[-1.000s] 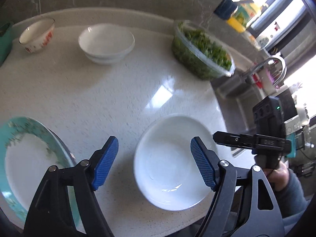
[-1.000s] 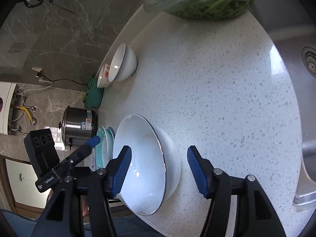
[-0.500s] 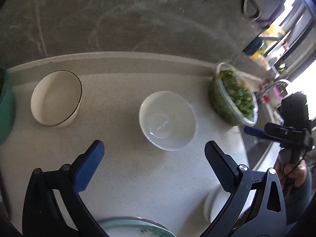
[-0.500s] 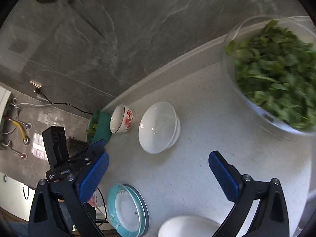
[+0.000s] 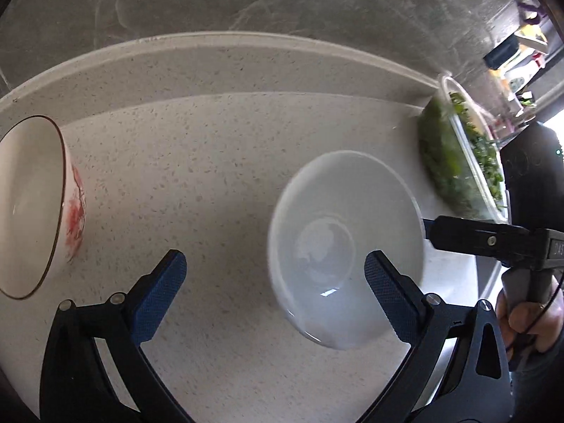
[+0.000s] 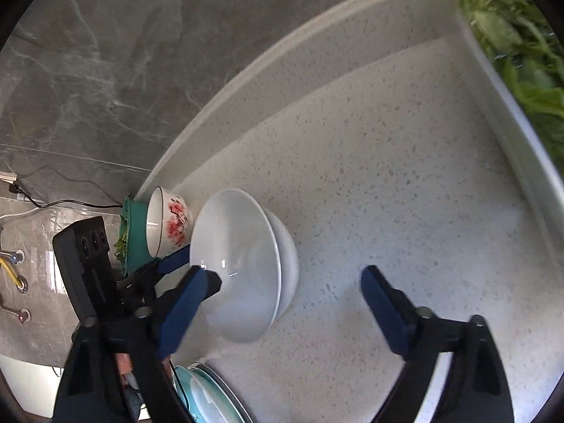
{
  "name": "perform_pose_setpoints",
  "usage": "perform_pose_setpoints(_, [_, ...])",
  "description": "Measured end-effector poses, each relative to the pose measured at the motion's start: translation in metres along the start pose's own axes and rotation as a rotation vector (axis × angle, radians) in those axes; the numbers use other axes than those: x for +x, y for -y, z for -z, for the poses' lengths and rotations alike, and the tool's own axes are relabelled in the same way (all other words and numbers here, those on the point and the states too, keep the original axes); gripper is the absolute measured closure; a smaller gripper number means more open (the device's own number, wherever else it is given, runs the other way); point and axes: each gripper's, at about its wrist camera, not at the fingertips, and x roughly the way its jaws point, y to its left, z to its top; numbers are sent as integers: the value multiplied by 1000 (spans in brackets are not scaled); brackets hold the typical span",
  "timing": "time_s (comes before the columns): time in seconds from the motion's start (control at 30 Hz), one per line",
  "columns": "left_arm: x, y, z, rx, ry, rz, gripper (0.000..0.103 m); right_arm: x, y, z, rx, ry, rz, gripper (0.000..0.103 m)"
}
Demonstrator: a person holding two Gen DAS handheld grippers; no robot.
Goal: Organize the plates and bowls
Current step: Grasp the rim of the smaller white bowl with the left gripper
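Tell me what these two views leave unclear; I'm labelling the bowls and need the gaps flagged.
- Left wrist: the red-flowered bowl is cut off by the left edge.
- Left wrist: the stacked white bowls are motion-blurred, so their count is hidden; the right wrist view shows two.
- Right wrist: the teal-rimmed plates are cut by the bottom edge and the right gripper.
- Both views: the clear container of greens is blurred and cropped.

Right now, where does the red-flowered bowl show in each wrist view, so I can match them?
Left wrist: the red-flowered bowl sits at the far left edge, left of the white bowl.
Right wrist: the red-flowered bowl lies left of centre, just behind the white bowl.
Shared landmark: the container of greens, at right in both.
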Motion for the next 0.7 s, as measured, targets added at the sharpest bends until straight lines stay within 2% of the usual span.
perform_pose_setpoints(0.1, [9,-9,-3,-23,-4,-41,4,10,-1,-1,-21,-25,10,24])
perform_pose_setpoints(0.17, [10,-15,0,-41,-8,-37,19,17,-1,0,-26,-40,13,28])
perform_pose_setpoints(0.2, [12,-17,0,-45,-13,-35,24,21,-1,1,-29,-48,15,32])
perform_pose_setpoints(0.27, [14,-22,2,-51,-23,-41,41,27,-1,0,-29,-52,16,43])
perform_pose_setpoints(0.33, [16,-23,11,-58,-29,-37,46,31,1,0,-29,-58,14,45])
perform_pose_setpoints(0.43, [16,-24,16,-60,-23,-32,47,34,2,0,-34,-66,17,51])
perform_pose_setpoints(0.57, [14,-20,20,-61,-19,-23,64,36,3,-1,-32,-70,8,73])
perform_pose_setpoints(0.7, [13,-12,17,-40,-16,0,80,37,-1,-1,-53,-74,2,83])
